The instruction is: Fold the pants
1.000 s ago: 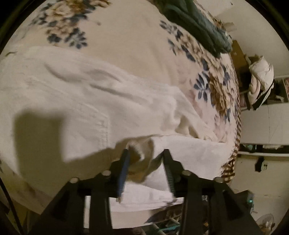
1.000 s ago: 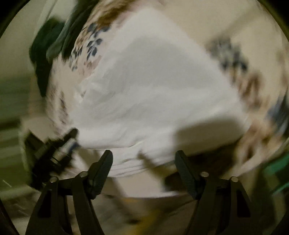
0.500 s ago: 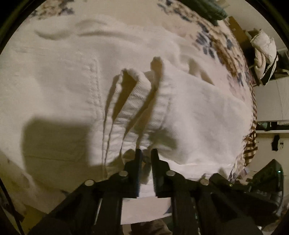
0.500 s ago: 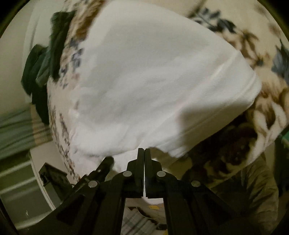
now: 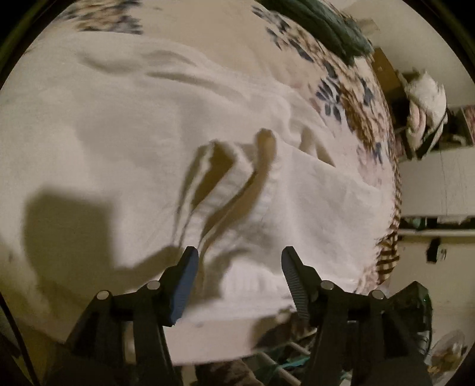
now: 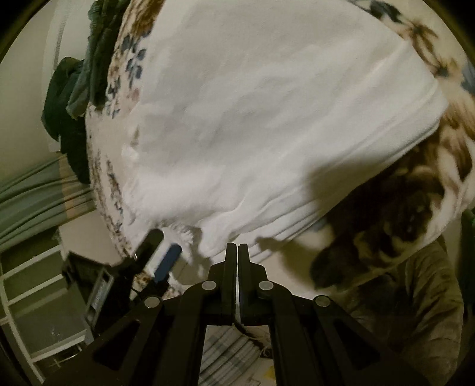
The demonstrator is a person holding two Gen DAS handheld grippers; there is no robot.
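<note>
White pants (image 5: 124, 154) lie spread on a floral bedspread (image 5: 353, 98), with a bunched ridge of cloth (image 5: 237, 184) running up from the near hem. My left gripper (image 5: 239, 264) is open just above that near edge, with nothing between the fingers. In the right wrist view the pants (image 6: 267, 112) fill the middle. My right gripper (image 6: 237, 252) is shut at the pants' near hem; whether cloth is pinched between the jaws is not visible. The left gripper (image 6: 160, 249) shows at the lower left there.
Dark green clothing (image 5: 323, 20) lies at the bed's far edge. A bundle of pale laundry (image 5: 424, 104) sits on furniture to the right. White shelving (image 6: 29, 297) stands beside the bed. The person's sleeve (image 6: 421, 297) is at lower right.
My left gripper has opened and let go of the bunched cloth it pinched half a second ago. My right gripper stays shut at the hem; the view has shifted slightly.
</note>
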